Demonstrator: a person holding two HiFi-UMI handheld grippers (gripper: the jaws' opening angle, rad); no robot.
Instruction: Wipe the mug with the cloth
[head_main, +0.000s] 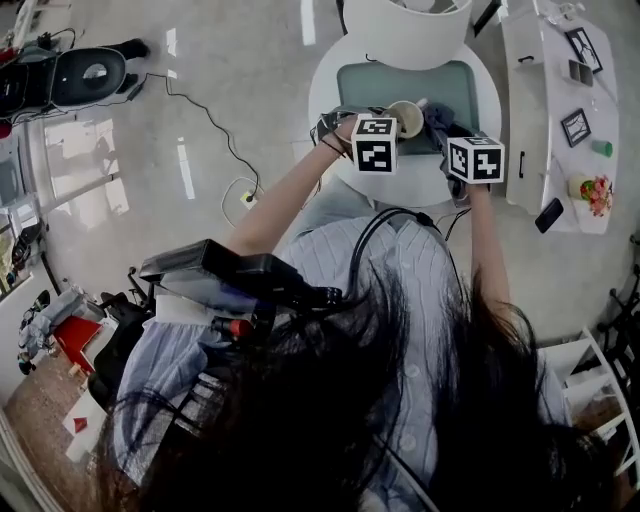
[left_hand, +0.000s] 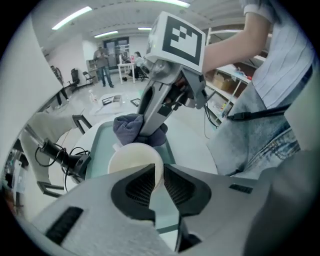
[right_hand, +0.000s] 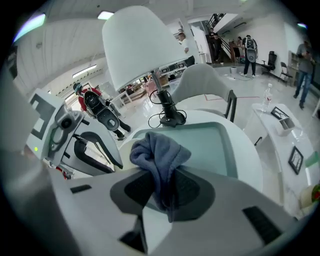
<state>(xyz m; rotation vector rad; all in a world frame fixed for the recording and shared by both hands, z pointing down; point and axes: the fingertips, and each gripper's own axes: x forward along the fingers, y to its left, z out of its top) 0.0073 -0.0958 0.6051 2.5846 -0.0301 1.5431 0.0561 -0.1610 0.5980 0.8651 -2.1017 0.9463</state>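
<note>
- Head view: at the far side of the round white desk (head_main: 325, 75), over its teal mat (head_main: 375, 85), the left gripper (head_main: 394, 124) has the cream mug (head_main: 406, 117). The grey-blue cloth (head_main: 438, 120) sits against the mug's right side, under the right gripper (head_main: 446, 130).
- The marker cubes and the person's forearms cover both sets of jaws here. The mug's inside is too small to read, and dark hair fills the near half.
- Left gripper view: the jaws are clamped on the mug's near rim, with the wall pinched between the pads.
- The mug's mouth faces the camera and shows a pale inside. Its lower body is hidden behind the gripper, so I cannot tell whether it rests on the mat.
- The cloth is bunched at the far rim. I cannot tell whether it dips inside.
- Right gripper view: the jaws are closed on the cloth, a wad rising above the pads and a tail hanging between them.
- The cloth hides nearly all of the mug.
- The left gripper shows at the left, and a white lampshade (right_hand: 142, 45) stands beyond the mat.
</note>
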